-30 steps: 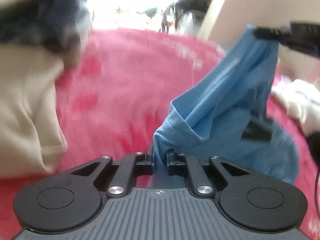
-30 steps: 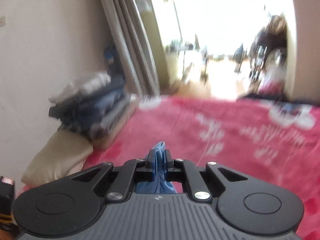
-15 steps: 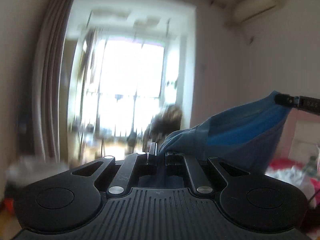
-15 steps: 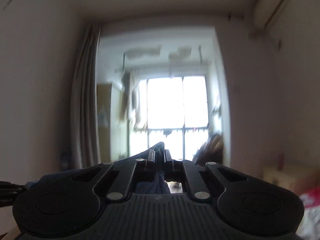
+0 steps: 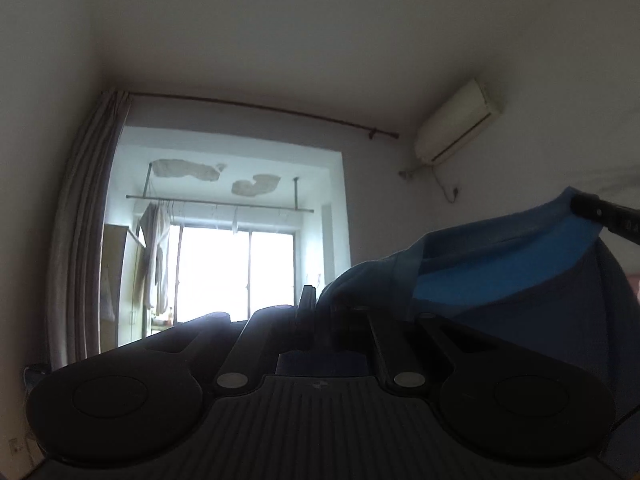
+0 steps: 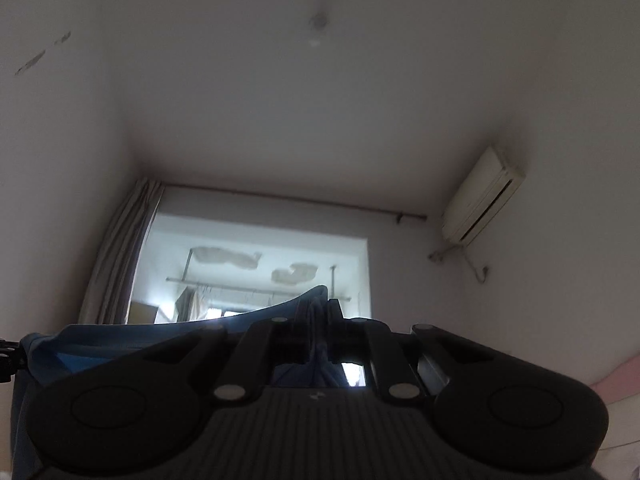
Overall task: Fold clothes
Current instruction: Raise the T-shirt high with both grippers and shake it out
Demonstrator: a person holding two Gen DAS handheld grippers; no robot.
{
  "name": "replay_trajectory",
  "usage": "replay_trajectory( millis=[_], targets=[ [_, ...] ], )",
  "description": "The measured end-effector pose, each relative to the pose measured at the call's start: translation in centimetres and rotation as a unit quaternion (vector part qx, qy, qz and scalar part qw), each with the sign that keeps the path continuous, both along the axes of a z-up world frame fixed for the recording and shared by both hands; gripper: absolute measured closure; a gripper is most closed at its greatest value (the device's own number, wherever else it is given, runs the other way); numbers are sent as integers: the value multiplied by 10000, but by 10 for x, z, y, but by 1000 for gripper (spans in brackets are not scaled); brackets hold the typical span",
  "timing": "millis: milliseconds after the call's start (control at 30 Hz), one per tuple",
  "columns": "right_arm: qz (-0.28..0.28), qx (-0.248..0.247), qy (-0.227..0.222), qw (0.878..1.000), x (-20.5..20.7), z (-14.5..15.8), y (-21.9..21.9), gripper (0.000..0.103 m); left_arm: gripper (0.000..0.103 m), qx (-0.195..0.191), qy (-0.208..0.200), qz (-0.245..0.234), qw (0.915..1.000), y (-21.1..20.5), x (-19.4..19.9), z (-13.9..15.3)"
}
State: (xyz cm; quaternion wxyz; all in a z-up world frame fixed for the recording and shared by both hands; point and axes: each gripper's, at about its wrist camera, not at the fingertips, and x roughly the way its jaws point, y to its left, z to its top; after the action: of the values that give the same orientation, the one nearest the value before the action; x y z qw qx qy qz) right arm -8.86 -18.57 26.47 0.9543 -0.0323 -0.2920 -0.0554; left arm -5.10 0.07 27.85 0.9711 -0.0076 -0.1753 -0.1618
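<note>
Both grippers pointed at the ceiling, the left gripper [image 5: 318, 306] and right gripper [image 6: 320, 314] each clenched on the blue shirt [image 5: 500, 264] stretched between them.

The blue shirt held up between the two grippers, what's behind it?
Behind the blue shirt, held by the left gripper and right gripper, are a white wall, an air conditioner and a bright window. Anything lower behind the cloth is hidden.

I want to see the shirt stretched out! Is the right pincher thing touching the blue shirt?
Touching. In the right wrist view the right gripper has its fingers closed on a bunched edge of the blue shirt, with fabric pinched between them.
</note>
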Motion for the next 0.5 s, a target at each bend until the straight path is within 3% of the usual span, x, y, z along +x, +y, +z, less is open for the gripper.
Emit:
replay_trajectory(
  millis=[100, 200, 300, 500],
  targets=[
    [-93, -14, -72, 9999, -8, 4, -3, 94, 97, -33, 101, -111, 9999, -3, 16, -5],
    [-235, -75, 39, 9997, 0, 0, -5, 94, 97, 16, 403, -132, 9991, -10, 35, -28],
    [-391, -153, 572, 9975, 34, -19, -16, 94, 97, 145, 988, -98, 9950, -13, 71, -67],
    [-632, -352, 1796, 9811, 143, -93, -34, 94, 96, 785, 2345, 183, 9688, -46, 170, -179]
  ],
)
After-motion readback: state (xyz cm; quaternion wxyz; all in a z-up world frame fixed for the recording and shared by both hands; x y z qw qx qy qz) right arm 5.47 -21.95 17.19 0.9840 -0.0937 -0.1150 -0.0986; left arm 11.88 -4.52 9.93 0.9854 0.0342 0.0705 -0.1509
